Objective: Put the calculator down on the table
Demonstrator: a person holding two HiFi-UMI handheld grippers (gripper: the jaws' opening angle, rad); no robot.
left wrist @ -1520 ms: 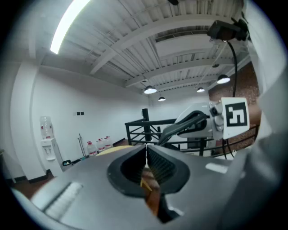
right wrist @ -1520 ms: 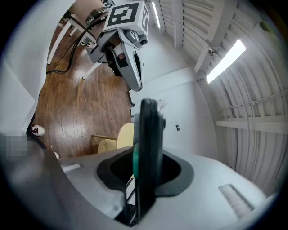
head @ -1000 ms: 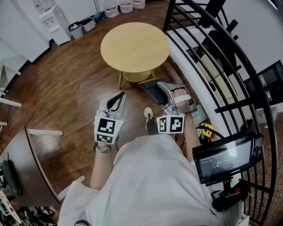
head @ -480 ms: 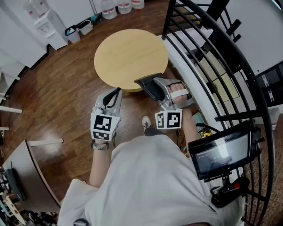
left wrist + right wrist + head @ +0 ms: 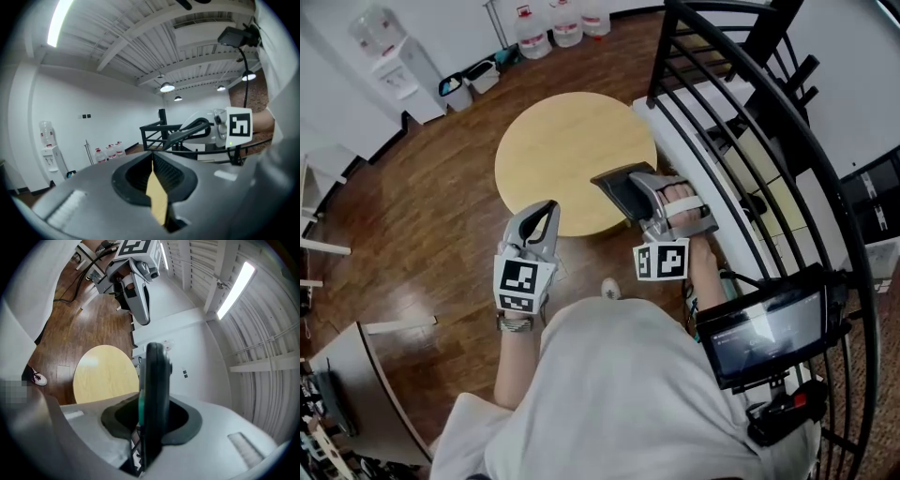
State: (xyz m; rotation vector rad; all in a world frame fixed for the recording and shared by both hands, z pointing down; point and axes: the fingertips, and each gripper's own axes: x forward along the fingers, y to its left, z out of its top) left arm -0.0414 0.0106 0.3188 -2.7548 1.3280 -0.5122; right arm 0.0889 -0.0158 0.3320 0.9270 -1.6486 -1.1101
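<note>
Right tool is clamped on the dark, flat plastic calculator, gripping its near end. The calculator's broad face is turned up and it is edge-on to the tool's own camera. Its long axis runs straight out along the jaws, far end pointing up-left over the near right rim of the round light-wood surface, held in the air above it. Left tool hangs pinched together with nothing in it, by the surface's near edge, above the brown wooden floor. Black metal railing runs close on the right. Clear water bottles and a white water dispenser stand well beyond.
</note>
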